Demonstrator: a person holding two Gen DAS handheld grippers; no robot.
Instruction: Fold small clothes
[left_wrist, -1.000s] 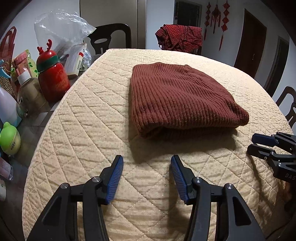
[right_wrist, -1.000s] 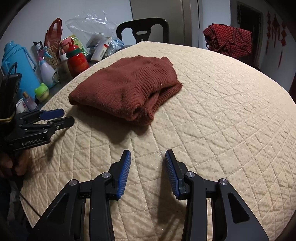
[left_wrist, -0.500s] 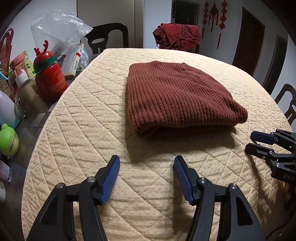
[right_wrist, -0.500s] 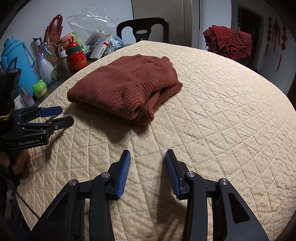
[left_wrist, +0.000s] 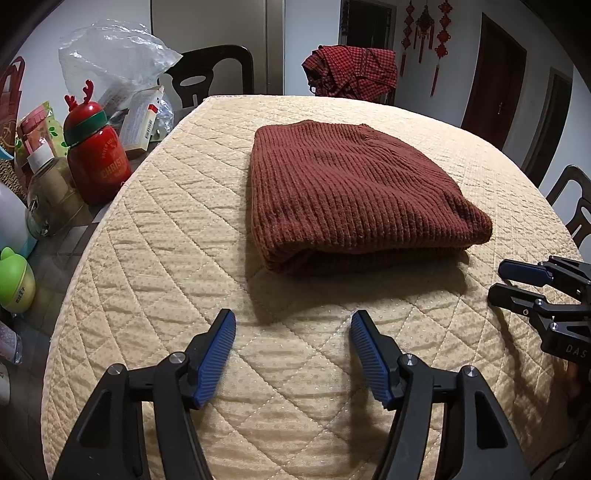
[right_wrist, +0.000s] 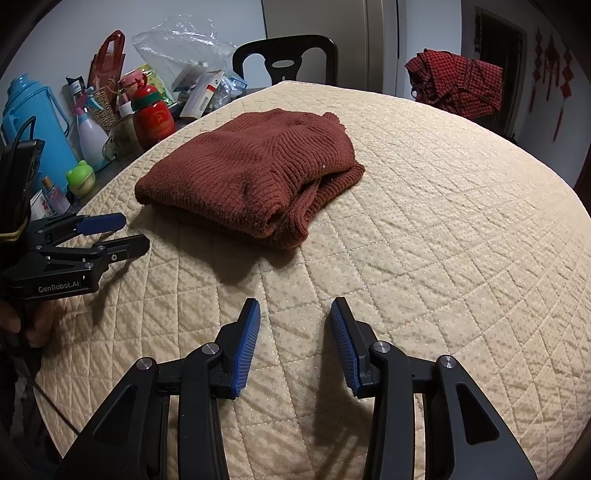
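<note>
A rust-brown knitted sweater (left_wrist: 351, 192) lies folded into a compact stack on the cream quilted table cover (left_wrist: 166, 258); its layered edges show on the near right side in the right wrist view (right_wrist: 258, 177). My left gripper (left_wrist: 291, 325) hovers over bare quilt short of the sweater, its jaws opening with nothing between them. My right gripper (right_wrist: 294, 314) hangs over the quilt in front of the sweater, open and empty. Each gripper shows in the other's view: the right one (left_wrist: 517, 280) at the right edge, the left one (right_wrist: 118, 232) at the left edge, held by a hand.
Bottles, a red reindeer flask (left_wrist: 96, 155), a blue thermos (right_wrist: 33, 122), a green frog jar (right_wrist: 81, 179), boxes and a plastic bag crowd the table's left side. A red checked garment (left_wrist: 351, 74) hangs on a far chair. Dark chairs (right_wrist: 284, 59) ring the table.
The left gripper's jaws have spread wider apart. Both views shifted slightly, with the sweater sitting a little lower and to the left in the left wrist view.
</note>
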